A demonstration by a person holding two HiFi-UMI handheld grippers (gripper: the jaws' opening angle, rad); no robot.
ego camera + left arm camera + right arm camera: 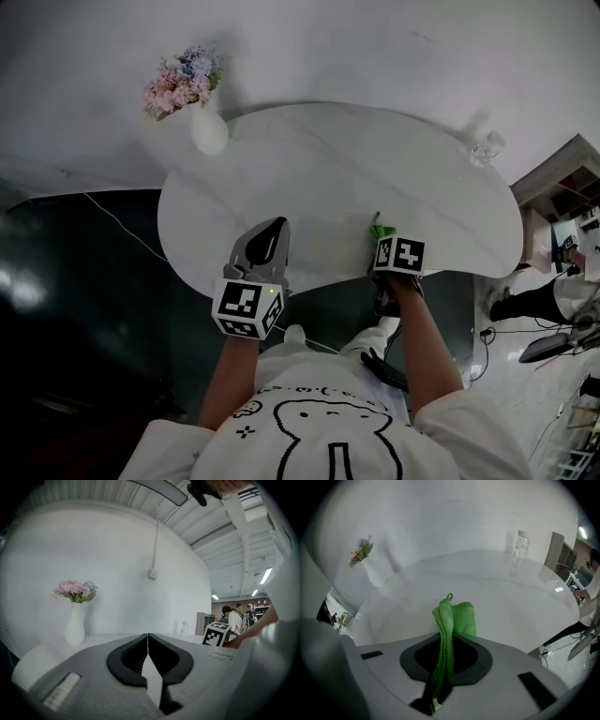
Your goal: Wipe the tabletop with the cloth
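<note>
Cloth (455,615), green and folded, is pinched in the right claw (448,645) at the counter's (328,159) near edge. Left claw (148,644) is closed on nothing, same edge. Flower vase (208,131) sits at the far edge.

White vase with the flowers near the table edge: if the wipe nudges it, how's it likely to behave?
Probably tippy: the vase is tall and narrow-necked, with flowers spreading above it. May slide first, since the tabletop looks smooth. It stands near the table's rim, so a hard nudge could send it off.
</note>
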